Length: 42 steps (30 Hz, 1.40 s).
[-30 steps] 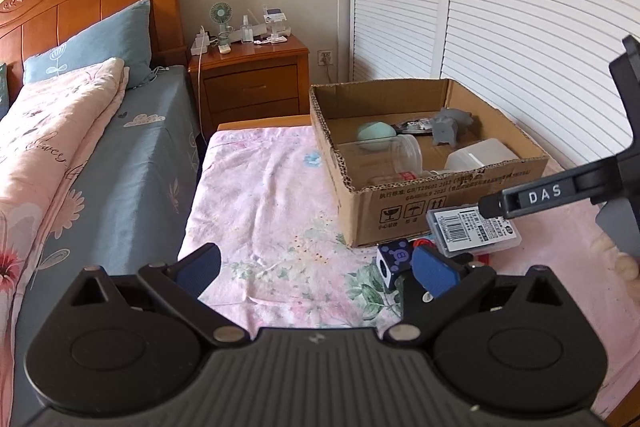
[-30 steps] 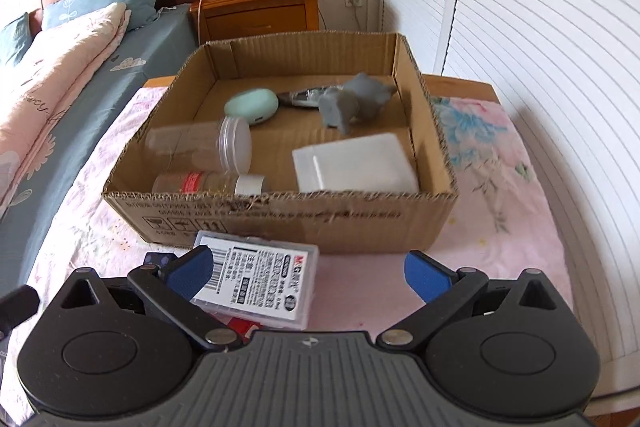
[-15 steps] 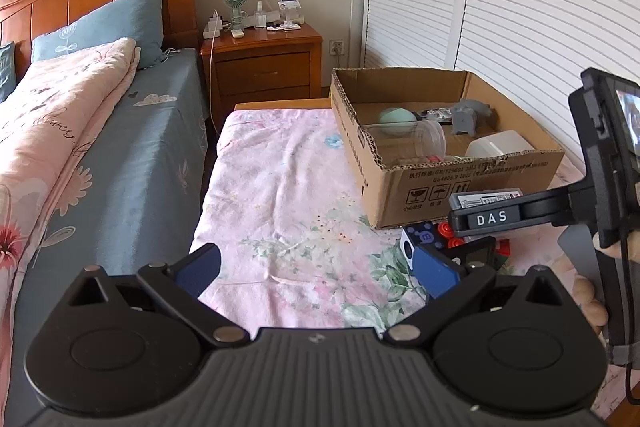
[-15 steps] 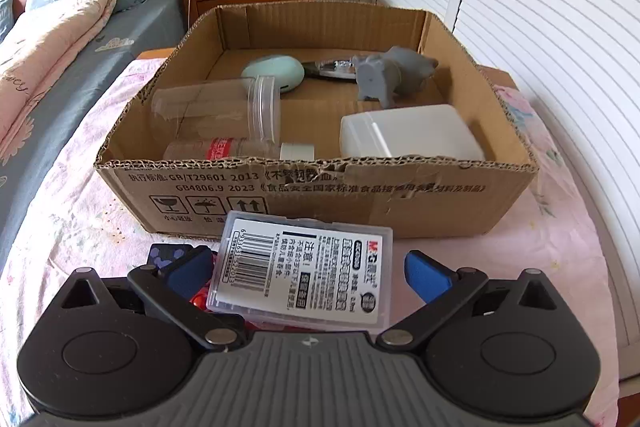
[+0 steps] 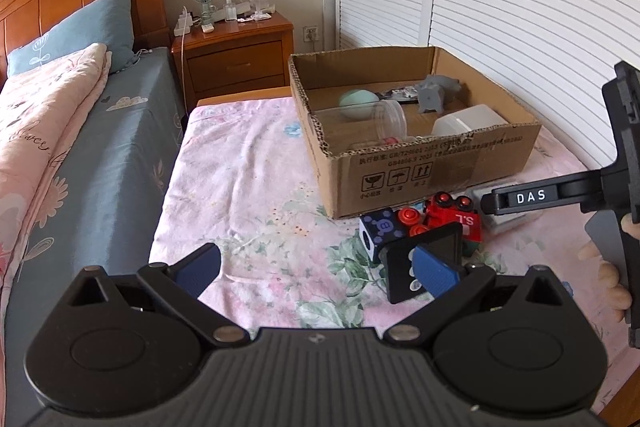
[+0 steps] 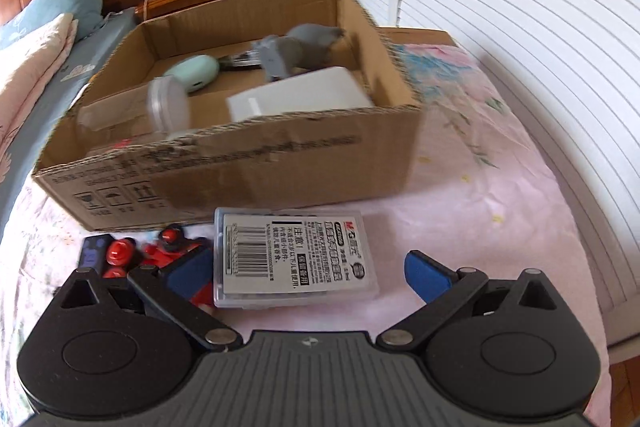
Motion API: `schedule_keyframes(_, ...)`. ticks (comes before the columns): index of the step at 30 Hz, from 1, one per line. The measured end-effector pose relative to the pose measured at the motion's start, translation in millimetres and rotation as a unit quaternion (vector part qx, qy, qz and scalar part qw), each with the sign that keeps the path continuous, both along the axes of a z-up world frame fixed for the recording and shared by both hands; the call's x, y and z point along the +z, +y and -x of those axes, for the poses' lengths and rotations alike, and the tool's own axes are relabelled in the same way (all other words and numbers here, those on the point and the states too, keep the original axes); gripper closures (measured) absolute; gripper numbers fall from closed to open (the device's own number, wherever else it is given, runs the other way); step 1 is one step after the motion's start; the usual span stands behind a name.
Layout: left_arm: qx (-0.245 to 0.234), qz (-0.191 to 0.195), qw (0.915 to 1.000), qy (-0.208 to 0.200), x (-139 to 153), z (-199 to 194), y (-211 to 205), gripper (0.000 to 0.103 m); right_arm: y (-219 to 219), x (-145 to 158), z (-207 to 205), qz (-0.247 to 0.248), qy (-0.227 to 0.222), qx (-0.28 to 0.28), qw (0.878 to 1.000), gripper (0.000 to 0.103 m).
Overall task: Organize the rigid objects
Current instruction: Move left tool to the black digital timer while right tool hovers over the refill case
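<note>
Looking along my left gripper (image 5: 316,267), jaws wide and empty, I see a black cube (image 5: 424,267) touching the right pad and a red toy truck (image 5: 454,213) just beyond. Through my right gripper (image 6: 308,273), jaws wide, the clear plastic case (image 6: 294,259) lies flat between them, before the cardboard box (image 6: 248,163): light, stiff, probably slippery, best pinched across its short sides.

Both the left tool (image 5: 316,269) and the right tool (image 6: 308,269) hold their fingers spread wide, gripping nothing.
</note>
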<state>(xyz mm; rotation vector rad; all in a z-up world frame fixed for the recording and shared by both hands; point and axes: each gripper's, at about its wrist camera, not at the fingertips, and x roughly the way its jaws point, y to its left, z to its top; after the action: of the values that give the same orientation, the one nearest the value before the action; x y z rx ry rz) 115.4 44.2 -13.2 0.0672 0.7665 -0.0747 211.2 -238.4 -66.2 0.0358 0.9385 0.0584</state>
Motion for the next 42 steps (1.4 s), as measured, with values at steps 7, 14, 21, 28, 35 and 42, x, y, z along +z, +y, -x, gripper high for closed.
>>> schedule_keyframes(7, -0.047, 0.010, 0.9987, 0.016, -10.1, -10.2, -28.7, 0.001, -28.3, -12.4, 5.9, -0.014, 0.011, 0.013, 1.000, 0.000)
schedule_keyframes(14, -0.074, 0.014, 0.9967, 0.031, -31.4, -29.1, -54.8, 0.001, -15.2, -17.7, 21.9, 0.046, -0.006, 0.095, 0.994, 0.000)
schedule_keyframes(21, -0.070, 0.017, 0.9970, 0.028, -45.5, -46.3, -63.5, 0.001, -17.0, -19.4, 23.2, 0.038, -0.016, 0.099, 0.994, 0.000)
schedule_keyframes(28, -0.043, -0.011, 0.9975, 0.056, -58.2, -42.0, -39.9, 0.001, -18.4, -20.3, 25.5, 0.037, -0.023, 0.104, 0.994, 0.000)
schedule_keyframes(35, -0.037, 0.010, 0.9972, 0.064, -61.9, -30.4, -26.5, 0.001, -18.6, -21.9, 28.5, 0.036, -0.037, 0.099, 0.994, 0.000)
schedule_keyframes(42, -0.065, 0.008, 0.9967, 0.048, -66.9, -39.4, -56.2, 0.001, -18.8, -22.3, 29.0, 0.035, -0.039, 0.097, 0.994, 0.000)
